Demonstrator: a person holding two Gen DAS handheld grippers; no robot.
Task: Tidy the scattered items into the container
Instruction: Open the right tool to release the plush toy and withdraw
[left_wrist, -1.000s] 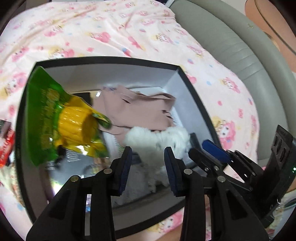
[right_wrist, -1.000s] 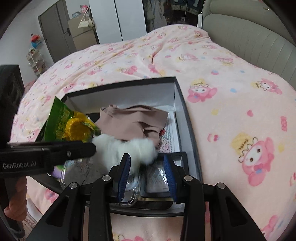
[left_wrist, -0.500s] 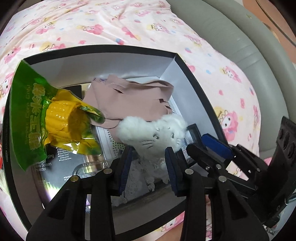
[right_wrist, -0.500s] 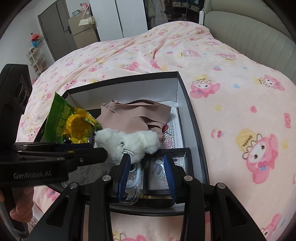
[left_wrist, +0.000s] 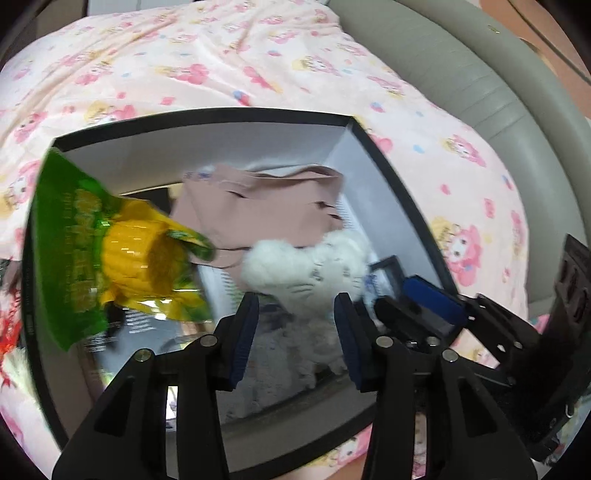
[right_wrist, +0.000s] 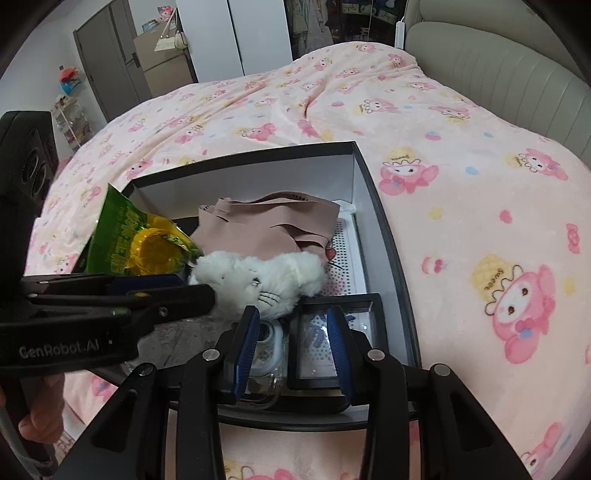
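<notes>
The box (right_wrist: 384, 221) sits on the bed (right_wrist: 480, 184). Inside lie the plush (right_wrist: 258, 280), cloth (right_wrist: 266, 221) and snack bag (right_wrist: 136, 243). Left gripper (left_wrist: 295, 332) and right gripper (right_wrist: 291, 347): jaws apart, empty.

Left gripper (left_wrist: 295, 332) poised, jaws apart, over black-rimmed box (left_wrist: 388, 173) on pink cartoon-print bed (left_wrist: 221, 55) | inside: white plush cat (left_wrist: 306, 266), beige garment (left_wrist: 258, 214), green-and-yellow corn snack bag (left_wrist: 110, 251) | right gripper (left_wrist: 424, 306) at box's right edge
</notes>
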